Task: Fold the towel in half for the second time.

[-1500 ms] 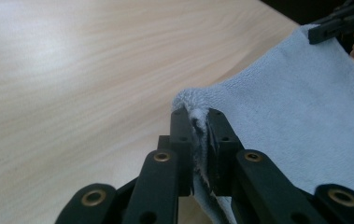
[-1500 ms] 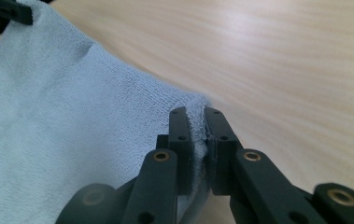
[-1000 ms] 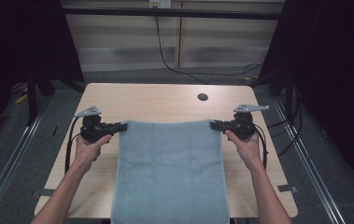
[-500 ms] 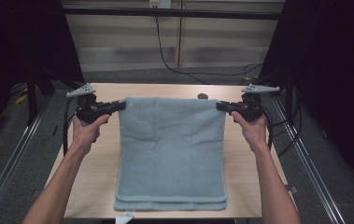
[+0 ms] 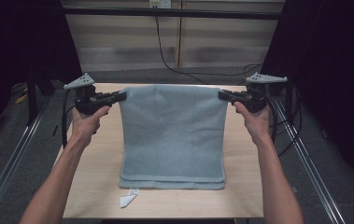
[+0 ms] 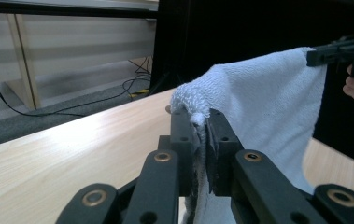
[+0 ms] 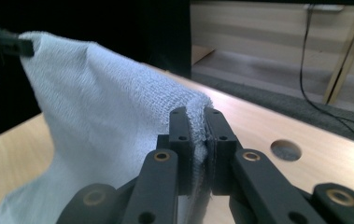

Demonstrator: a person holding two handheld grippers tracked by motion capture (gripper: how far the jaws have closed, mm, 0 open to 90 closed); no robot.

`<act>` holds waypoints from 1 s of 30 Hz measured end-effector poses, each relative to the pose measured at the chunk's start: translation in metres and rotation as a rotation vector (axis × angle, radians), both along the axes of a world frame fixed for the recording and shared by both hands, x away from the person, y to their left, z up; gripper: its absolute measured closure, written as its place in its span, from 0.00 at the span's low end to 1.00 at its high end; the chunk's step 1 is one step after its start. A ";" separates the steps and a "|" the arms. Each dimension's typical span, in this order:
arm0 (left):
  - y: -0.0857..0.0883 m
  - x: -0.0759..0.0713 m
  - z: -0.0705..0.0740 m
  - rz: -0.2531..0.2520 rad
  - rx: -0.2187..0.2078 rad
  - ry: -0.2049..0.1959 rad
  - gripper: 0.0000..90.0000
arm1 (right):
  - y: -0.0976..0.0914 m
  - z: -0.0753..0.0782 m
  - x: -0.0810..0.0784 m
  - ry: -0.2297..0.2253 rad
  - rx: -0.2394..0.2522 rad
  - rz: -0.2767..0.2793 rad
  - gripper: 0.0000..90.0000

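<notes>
A light blue-grey towel hangs stretched between the two grippers above the wooden table. Its lower edge rests folded on the table near the front. My left gripper is shut on the towel's top left corner. My right gripper is shut on the top right corner. In the left gripper view the towel runs off to the far gripper. In the right gripper view the towel stretches toward the other gripper. A white label lies at the towel's lower left corner.
A round hole sits in the tabletop near the far edge. Cables run across the floor behind the table. Metal rails flank both sides of the table.
Both grippers have risen and moved away from the person, lifting the towel's top edge. The towel's lower part has been drawn forward onto the table.
</notes>
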State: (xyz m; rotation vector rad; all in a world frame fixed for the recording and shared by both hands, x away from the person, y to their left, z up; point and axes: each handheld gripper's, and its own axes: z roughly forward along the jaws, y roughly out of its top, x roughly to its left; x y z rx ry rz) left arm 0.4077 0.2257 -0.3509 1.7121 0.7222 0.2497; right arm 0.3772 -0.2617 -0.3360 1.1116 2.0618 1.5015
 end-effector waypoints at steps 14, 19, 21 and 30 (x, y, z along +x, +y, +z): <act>0.021 -0.070 -0.058 -0.036 0.002 0.067 0.93 | 0.004 -0.046 -0.079 0.009 0.007 0.097 0.93; 0.021 -0.094 -0.079 -0.053 0.031 0.102 0.93 | 0.011 -0.070 -0.103 0.059 -0.043 0.132 0.92; 0.023 -0.103 -0.087 -0.070 0.029 0.127 0.93 | 0.012 -0.079 -0.112 0.079 -0.061 0.136 0.92; 0.030 -0.137 -0.124 -0.142 0.144 0.210 0.89 | 0.013 -0.121 -0.149 0.183 -0.090 0.180 0.86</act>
